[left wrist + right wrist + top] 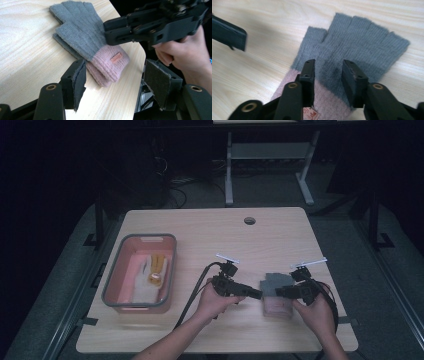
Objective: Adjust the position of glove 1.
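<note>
Grey fingerless gloves with pink cuffs [276, 292] lay stacked as a pair flat on the wooden table [200, 235], near its front right area, between the two grippers. In the left gripper view the gloves [85, 40] sat one on top of the other, pink cuffs toward the camera, a small tag on the top cuff, close to the table's rounded corner. The left gripper [255, 294] pointed at the gloves from their left side; its jaws stood apart with nothing between the pads, the nearer cuff lying just ahead of the gap [115, 85], so released. The right gripper [279, 291] hovered over the gloves from the right; in its own view the gripper [328, 72] had its jaws parted over the palm area where grey meets pink, no fabric pinched, pads not pressing, so released too. Whether its tips touched the knit could not be told. Each gripper was held by a hand, left hand [215, 302] and right hand [315, 312]. Well to the left on the table sat a pink bin with grey rim [114, 275] holding a whitish and tan glove [150, 275].
</note>
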`<state>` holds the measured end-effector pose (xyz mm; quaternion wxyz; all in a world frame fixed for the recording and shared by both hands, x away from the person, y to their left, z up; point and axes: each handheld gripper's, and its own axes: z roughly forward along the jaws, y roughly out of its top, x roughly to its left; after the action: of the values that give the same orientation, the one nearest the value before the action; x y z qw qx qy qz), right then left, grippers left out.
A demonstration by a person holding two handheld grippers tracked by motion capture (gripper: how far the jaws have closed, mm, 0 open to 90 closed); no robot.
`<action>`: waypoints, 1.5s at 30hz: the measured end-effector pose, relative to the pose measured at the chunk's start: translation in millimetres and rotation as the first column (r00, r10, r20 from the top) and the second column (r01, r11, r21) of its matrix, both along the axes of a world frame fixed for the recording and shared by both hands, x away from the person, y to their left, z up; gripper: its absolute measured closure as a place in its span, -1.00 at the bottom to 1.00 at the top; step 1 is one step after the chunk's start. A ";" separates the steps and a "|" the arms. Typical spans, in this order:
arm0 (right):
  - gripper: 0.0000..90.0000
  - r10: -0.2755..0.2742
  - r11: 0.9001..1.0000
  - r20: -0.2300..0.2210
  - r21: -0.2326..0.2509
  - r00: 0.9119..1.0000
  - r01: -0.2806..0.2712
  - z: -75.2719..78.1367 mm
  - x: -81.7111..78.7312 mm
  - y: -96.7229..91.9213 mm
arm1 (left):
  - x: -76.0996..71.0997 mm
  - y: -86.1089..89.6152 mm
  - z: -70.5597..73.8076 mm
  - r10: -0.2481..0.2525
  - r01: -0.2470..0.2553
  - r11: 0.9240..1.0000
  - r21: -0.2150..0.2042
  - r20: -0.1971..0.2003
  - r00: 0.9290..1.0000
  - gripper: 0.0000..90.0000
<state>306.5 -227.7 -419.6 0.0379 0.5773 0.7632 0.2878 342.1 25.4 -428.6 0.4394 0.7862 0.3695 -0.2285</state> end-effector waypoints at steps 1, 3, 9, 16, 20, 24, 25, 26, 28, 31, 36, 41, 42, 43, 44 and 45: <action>0.33 -0.005 1.000 0.002 0.010 1.000 0.005 0.7 -0.3 -1.7 | -0.1 -1.1 -1.0 0.003 -0.003 1.000 0.001 -0.002 1.000 -0.23; 0.31 -0.011 1.000 0.005 0.029 1.000 0.011 1.6 -0.6 -5.4 | -0.1 -1.9 -1.6 0.007 -0.007 1.000 0.005 -0.003 1.000 -0.24; 0.16 -0.043 0.996 0.014 0.082 0.999 0.042 3.6 -2.7 -22.9 | 0.9 -8.8 -9.6 0.027 -0.027 0.999 0.026 -0.020 0.999 -0.25; 0.10 -0.068 0.991 0.009 0.114 0.998 0.066 1.4 -5.8 -38.8 | 0.7 -15.0 -16.5 0.038 -0.037 0.998 0.045 -0.026 0.999 -0.25; 0.07 -0.079 0.988 -0.004 0.136 0.997 0.079 -4.0 -7.5 -44.6 | -0.2 -21.4 -22.3 0.045 -0.043 0.998 0.055 -0.034 0.998 -0.25; 0.06 -0.069 0.986 -0.002 0.149 0.998 0.069 -9.0 -8.3 -47.1 | -0.4 -27.1 -29.1 0.049 -0.046 0.996 0.072 -0.046 0.998 -0.25; 0.06 -0.069 0.986 -0.002 0.149 0.998 0.069 -9.0 -8.3 -47.1 | -0.4 -27.1 -29.1 0.049 -0.046 0.996 0.072 -0.046 0.998 -0.25; 0.05 -0.071 0.985 -0.012 0.156 0.997 0.072 -11.5 -8.8 -47.9 | -0.2 -29.0 -31.3 0.056 -0.053 0.996 0.068 -0.047 0.997 -0.25; 0.05 -0.072 0.983 -0.020 0.165 0.997 0.074 -14.1 -8.8 -48.5 | -0.1 -33.0 -34.8 0.071 -0.067 0.995 0.073 -0.052 0.996 -0.24; 0.04 -0.074 0.980 -0.036 0.185 0.997 0.080 -20.0 -8.4 -48.6 | 0.1 -35.3 -37.0 0.083 -0.079 0.994 0.079 -0.057 0.995 -0.23; 0.05 -0.094 0.972 -0.059 0.211 0.994 0.104 -28.1 -7.7 -49.3 | 1.7 -39.5 -43.9 0.090 -0.084 0.993 0.082 -0.077 0.993 -0.21; 0.07 -0.105 0.965 -0.071 0.232 0.992 0.119 -33.5 -8.1 -51.6 | 2.0 -43.2 -44.6 0.089 -0.083 0.994 0.074 -0.083 0.993 -0.19; 0.08 -0.116 0.959 -0.084 0.248 0.990 0.133 -36.3 -8.7 -52.7 | 0.6 -46.1 -44.5 0.083 -0.076 0.994 0.077 -0.089 0.993 -0.17; 0.08 -0.118 0.957 -0.085 0.256 0.989 0.137 -37.7 -9.0 -53.2 | -0.2 -48.5 -45.3 0.078 -0.071 0.995 0.073 -0.088 0.993 -0.15; 0.09 -0.121 0.954 -0.090 0.266 0.989 0.141 -39.8 -9.5 -53.5 | -0.5 -49.3 -45.5 0.074 -0.068 0.995 0.073 -0.085 0.994 -0.14; 0.09 -0.123 0.951 -0.094 0.272 0.988 0.145 -41.1 -9.8 -53.3 | -0.5 -49.3 -45.5 0.074 -0.068 0.995 0.073 -0.085 0.994 -0.13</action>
<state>296.7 -281.1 -460.7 -0.0534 0.6379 0.6750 0.3668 341.6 -23.9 -474.1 0.4027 0.7769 0.4238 -0.2339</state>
